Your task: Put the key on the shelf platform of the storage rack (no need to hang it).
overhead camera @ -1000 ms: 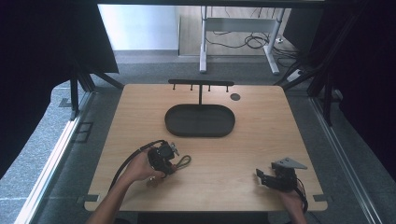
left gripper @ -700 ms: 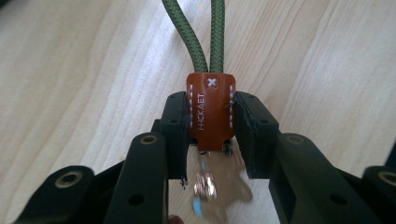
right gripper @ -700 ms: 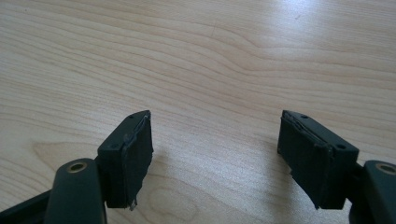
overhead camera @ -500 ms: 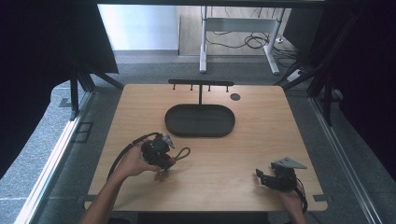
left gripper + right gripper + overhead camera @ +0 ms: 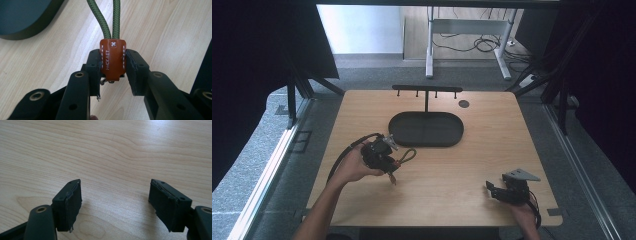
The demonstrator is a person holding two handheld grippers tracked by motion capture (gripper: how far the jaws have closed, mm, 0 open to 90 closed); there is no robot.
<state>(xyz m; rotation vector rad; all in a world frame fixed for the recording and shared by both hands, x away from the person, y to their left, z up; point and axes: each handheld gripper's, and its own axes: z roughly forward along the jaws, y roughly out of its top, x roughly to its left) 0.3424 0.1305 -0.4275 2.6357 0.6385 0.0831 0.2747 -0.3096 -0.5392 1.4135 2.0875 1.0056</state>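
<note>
the left hand-held gripper [image 5: 113, 65] is clamping an orange-brown leather tab [image 5: 112, 58], its two black pads pressing on the tab's stitched sides. the tab is standing upright between the jaws, with white lettering running along it and a small white cross stitched near its top. a green braided cord [image 5: 108, 17] is coming out of the tab's top as two strands that are running away side by side. in the high view the left hand-held gripper [image 5: 384, 159] is sitting in the person's left hand over the left half of the counter [image 5: 492, 135], and the cord [image 5: 408, 155] is forming a loop that is sticking out toward the middle of the counter, just in front of the dark oval tray [image 5: 426, 129]. whether the loop is touching the wood cannot be told. a small dark piece is hanging below the gripper there, too small to make out.

the right hand-held gripper [image 5: 115, 205] is holding its jaws wide apart with nothing between them, bare wood grain lying beyond. in the high view it [image 5: 492, 190] is resting low near the counter's front right corner, well apart from the tab and cord.

behind the tray a black rack [image 5: 427, 90] with small pegs is standing on a thin post.
</note>
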